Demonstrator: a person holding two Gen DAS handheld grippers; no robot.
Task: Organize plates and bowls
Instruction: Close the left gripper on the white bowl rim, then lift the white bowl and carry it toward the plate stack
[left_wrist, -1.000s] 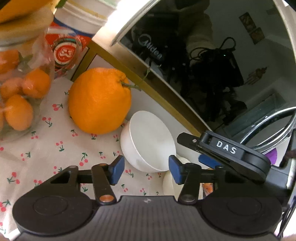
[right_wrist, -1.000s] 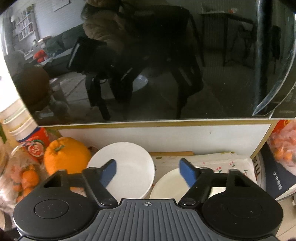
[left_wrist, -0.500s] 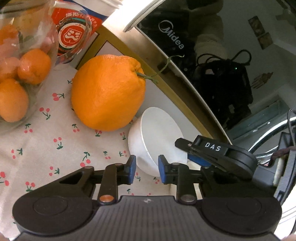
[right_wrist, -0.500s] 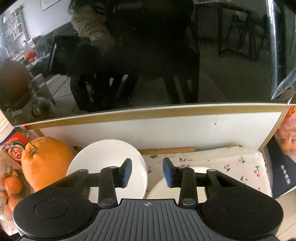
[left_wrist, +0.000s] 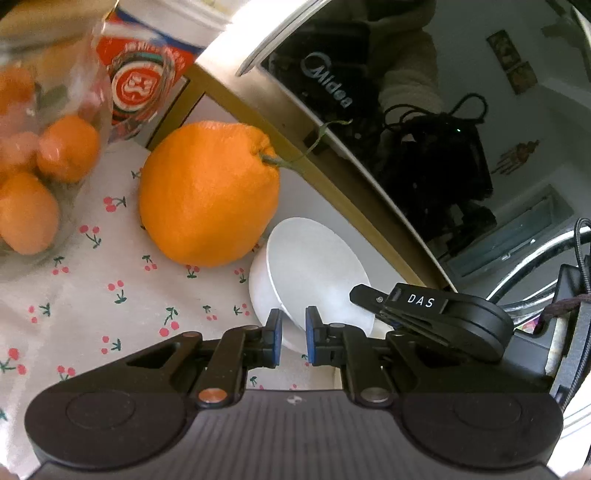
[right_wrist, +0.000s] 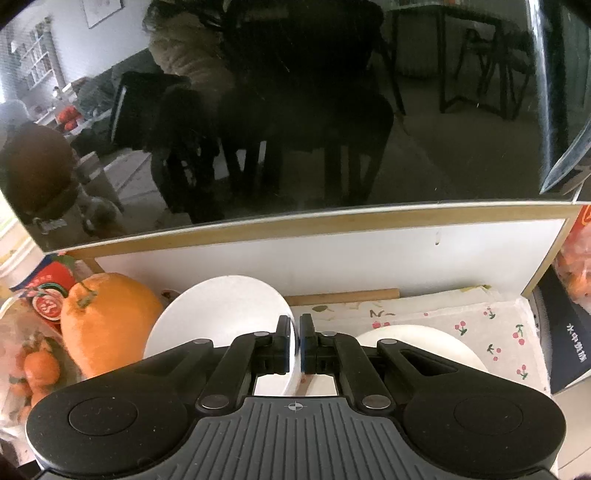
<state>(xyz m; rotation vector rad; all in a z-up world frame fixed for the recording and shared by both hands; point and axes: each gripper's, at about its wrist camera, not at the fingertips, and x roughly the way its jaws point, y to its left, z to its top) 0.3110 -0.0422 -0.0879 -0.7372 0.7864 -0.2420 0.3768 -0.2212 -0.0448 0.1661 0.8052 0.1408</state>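
A white bowl (right_wrist: 221, 314) stands on the cherry-print cloth beside a big orange. My right gripper (right_wrist: 294, 347) is shut on the bowl's right rim. In the left wrist view the same bowl (left_wrist: 314, 266) shows tilted, and my left gripper (left_wrist: 293, 339) has its jaws closed on the bowl's near rim. The right gripper's body (left_wrist: 443, 317), marked DAS, lies just right of the bowl. A second white dish (right_wrist: 421, 343) sits to the right, partly hidden behind the right gripper.
A big orange (left_wrist: 208, 195) touches the bowl's left side. A glass jar of small oranges (left_wrist: 37, 166) stands at the left. A dark glossy Midea appliance door (right_wrist: 295, 110) rises right behind. A dark box (right_wrist: 565, 339) stands at the right edge.
Both grippers have closed from wide open onto the white bowl's rim. The left gripper has moved nearer the bowl and the orange.
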